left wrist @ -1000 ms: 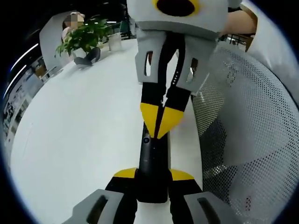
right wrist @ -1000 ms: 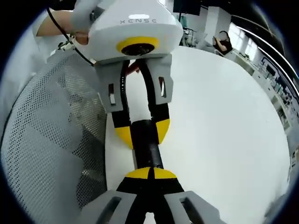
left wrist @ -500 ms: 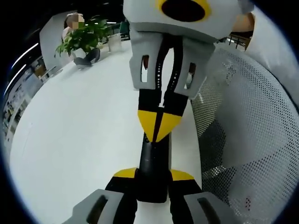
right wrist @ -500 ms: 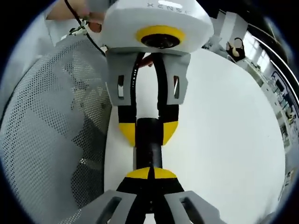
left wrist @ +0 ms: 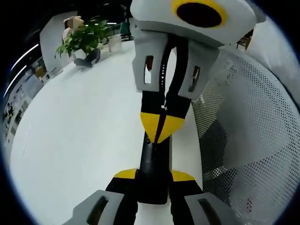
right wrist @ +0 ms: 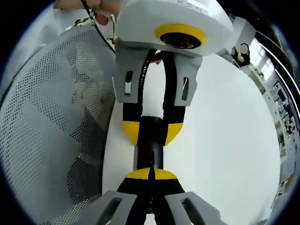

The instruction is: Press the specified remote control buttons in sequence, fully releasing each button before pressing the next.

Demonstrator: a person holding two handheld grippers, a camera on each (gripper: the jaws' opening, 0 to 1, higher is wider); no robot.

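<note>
Two grippers: I see both meeting over one slim black remote control [left wrist: 153, 166], end to end.
Left gripper [left wrist: 153, 176]: my yellow-tipped jaws are clenched on the near end of the remote in the left gripper view, one tip on each side of the black body.
Right gripper [right wrist: 151, 174]: I read its yellow tips as pinched together with no gap; in the right gripper view they sit on the top face of the remote [right wrist: 151, 150].
Right gripper seen from the left gripper view [left wrist: 161, 129]: it comes down from above, its closed yellow point touching the remote's upper face, just beside a small round button [left wrist: 147, 140].
Left gripper seen from the right gripper view [right wrist: 152, 132]: its two yellow tips straddle the far end of the remote, grasping it from both sides.
Remote position: I see it held between the two grippers above the white tabletop [left wrist: 79, 136], near the table's edge.
White mesh chair back [left wrist: 248, 126]: it stands just beside the table edge, on the right of the left gripper view and on the left of the right gripper view [right wrist: 51, 117].
Green potted plant [left wrist: 84, 40]: I see it well apart, at the far end of the table.
Person's hand [right wrist: 101, 7]: part of it shows at the top of the right gripper view, holding the left gripper.
</note>
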